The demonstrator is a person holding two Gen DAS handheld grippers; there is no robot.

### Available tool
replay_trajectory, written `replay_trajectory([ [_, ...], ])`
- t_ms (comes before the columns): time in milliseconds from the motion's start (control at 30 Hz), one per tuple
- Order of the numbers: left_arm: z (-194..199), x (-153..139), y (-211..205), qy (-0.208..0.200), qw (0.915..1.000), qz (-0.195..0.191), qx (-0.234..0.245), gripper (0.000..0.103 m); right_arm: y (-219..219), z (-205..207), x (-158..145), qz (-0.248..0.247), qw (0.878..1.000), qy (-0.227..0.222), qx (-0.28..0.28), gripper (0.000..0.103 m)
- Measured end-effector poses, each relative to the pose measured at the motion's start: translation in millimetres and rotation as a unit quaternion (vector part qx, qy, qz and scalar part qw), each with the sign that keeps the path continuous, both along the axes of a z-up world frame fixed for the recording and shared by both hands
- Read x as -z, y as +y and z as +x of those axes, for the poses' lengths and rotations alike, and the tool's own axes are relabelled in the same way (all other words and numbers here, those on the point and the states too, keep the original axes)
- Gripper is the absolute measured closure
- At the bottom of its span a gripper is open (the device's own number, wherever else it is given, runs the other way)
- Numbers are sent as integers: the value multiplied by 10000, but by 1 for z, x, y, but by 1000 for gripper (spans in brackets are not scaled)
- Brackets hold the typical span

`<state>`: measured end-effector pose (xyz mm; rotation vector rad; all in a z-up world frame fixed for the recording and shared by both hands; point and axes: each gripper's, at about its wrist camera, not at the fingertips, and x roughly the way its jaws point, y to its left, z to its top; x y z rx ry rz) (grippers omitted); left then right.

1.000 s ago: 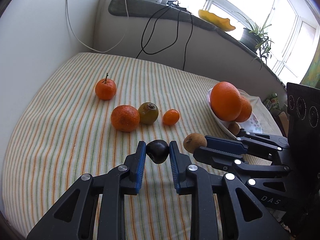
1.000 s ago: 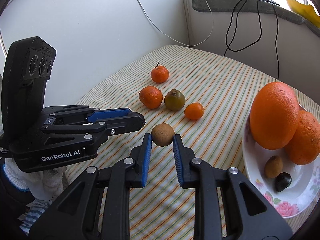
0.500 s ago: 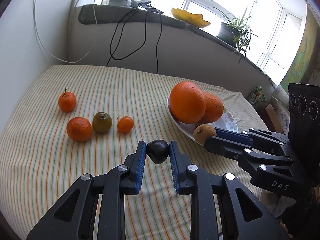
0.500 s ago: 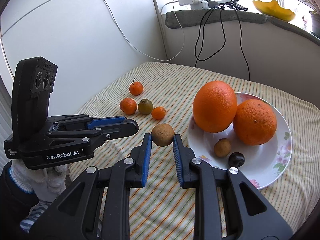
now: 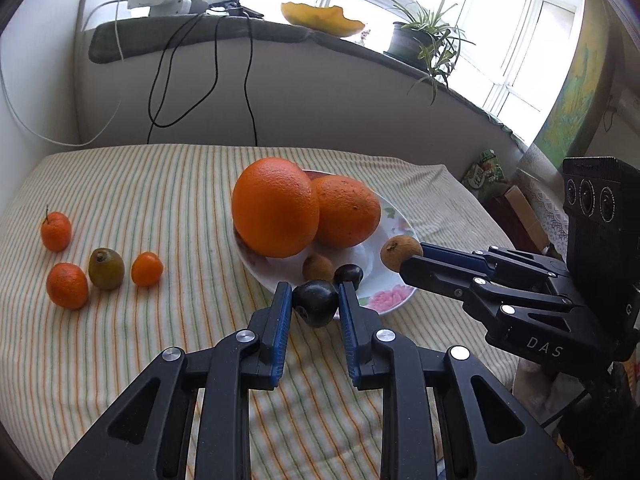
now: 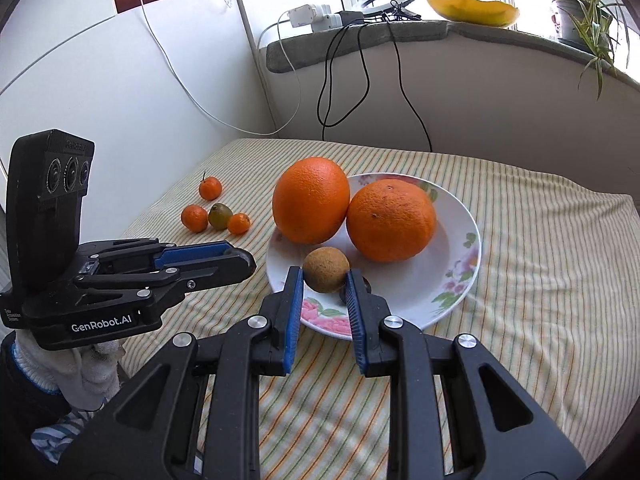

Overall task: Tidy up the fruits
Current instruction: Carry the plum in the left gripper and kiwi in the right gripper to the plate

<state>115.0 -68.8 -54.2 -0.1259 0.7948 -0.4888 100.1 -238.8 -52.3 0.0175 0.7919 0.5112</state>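
The dark fruit (image 5: 316, 304) sits pinched between the pads of the left gripper (image 5: 314, 306), carried just short of the near rim of the flowered plate (image 5: 394, 216). In the left wrist view the open plate floor lies at about 1 o'clock from it, past a small brown fruit (image 5: 318, 267) and a second dark fruit (image 5: 349, 274) already lying there. The fruit is roundish, so no long axis matters for the release.

The brown round fruit (image 6: 326, 269) is clamped in the right gripper (image 6: 324, 280), and in the right wrist view it hangs already over the plate's near edge, with the 2 large oranges (image 6: 311, 206) at 12 o'clock just beyond. The right gripper looks the nearer to a free spot; the left one has the rim to cross first.

On the striped surface (image 5: 168, 184), at 9 o'clock from the plate, 3 small orange fruits (image 5: 67, 285) and 1 greenish fruit (image 5: 106, 268) wait, well apart from both grippers.
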Motion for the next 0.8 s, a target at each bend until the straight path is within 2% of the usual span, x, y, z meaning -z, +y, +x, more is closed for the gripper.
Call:
replay_trajectory([
  [300,7,3,-31,-14,9997,133,228,81,-23,7,7,4,9996,95,275,80],
  [800,13,7,-53,-39,9989,318,340,81,-32,20,19,28,9988,243,420,80],
])
